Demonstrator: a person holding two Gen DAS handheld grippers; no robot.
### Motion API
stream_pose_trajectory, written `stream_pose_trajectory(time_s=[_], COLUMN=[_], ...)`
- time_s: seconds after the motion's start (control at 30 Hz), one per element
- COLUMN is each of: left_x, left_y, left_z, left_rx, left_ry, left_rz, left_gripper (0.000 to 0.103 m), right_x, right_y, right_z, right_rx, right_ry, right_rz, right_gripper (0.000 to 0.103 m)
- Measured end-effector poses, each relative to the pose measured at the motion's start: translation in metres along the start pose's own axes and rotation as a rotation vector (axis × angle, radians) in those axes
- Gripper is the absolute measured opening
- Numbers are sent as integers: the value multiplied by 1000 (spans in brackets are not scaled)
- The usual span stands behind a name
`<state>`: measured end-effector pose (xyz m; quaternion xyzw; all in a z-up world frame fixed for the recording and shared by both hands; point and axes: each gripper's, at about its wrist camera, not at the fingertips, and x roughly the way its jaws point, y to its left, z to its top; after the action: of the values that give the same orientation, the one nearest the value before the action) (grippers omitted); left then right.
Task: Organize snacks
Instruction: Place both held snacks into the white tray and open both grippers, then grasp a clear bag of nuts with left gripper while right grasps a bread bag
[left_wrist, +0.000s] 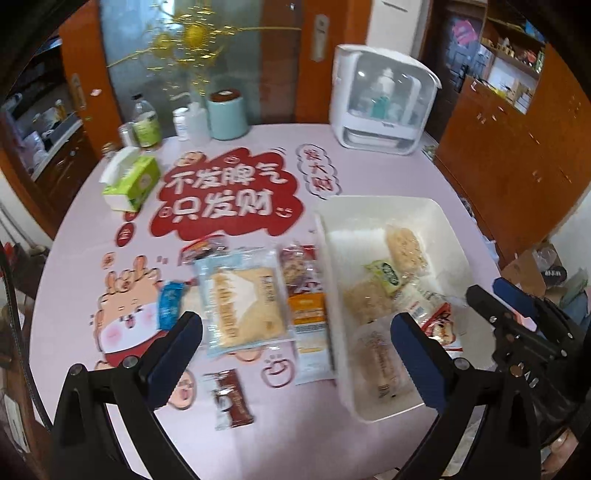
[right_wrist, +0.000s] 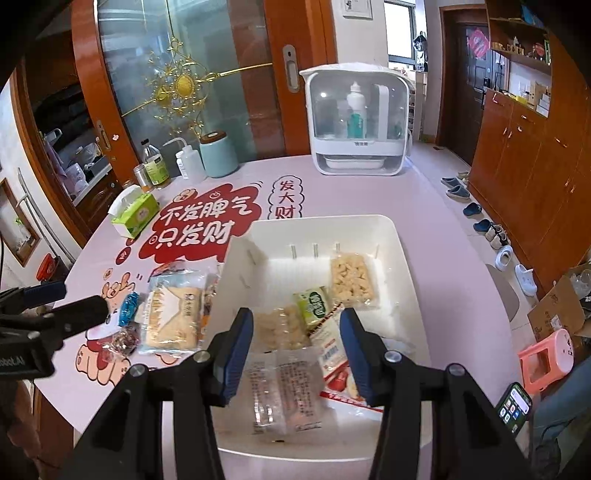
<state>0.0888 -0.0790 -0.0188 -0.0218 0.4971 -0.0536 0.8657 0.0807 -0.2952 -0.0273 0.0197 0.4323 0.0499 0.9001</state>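
Right wrist view: white bin on desk holds about six snack packs, five or so packs wait beside it; left fingers released wide, right fingers parted, empty.

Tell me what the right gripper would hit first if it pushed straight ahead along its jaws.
Most likely the clear-wrapped snack packet lying in the white bin, directly between the right gripper and the bin floor. The jaws are open and empty. Depth is hard to judge here.
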Motion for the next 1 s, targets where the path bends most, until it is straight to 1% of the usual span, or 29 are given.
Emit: stream_pose_trajectory(time_s=[0.23,0.37,0.47,0.6,0.7,0.77,0.9,1.0], left_x=[-32,-43,-46,-44,-29,-9,32,67], left_y=[66,109,143,185,210,225,231,226], left_z=[-1,1,4,4,2,-1,-14,-27], left_rx=[-56,-91,-91,-74,-43,-12,47,98], left_ry=[-66,-95,-102,-97,-64,-16,74,142], left_rz=[47,33,18,-1,-15,-41,-80,-111], left_gripper=[102,102,102,102,102,102,102,102], right_x=[-17,-22,-25,-21,-11,0,30,52], right_y=[29,59,88,135,164,180,198,204], right_z=[8,16,21,27,28,26,19,12], right_rx=[1,-1,-1,-10,-8,8,59,72], right_ry=[-38,-50,-57,-51,-34,-14,52,111], right_rz=[-21,-30,-41,-33,-40,-27,4,8], right_gripper=[49,49,49,49,50,55,57,58])
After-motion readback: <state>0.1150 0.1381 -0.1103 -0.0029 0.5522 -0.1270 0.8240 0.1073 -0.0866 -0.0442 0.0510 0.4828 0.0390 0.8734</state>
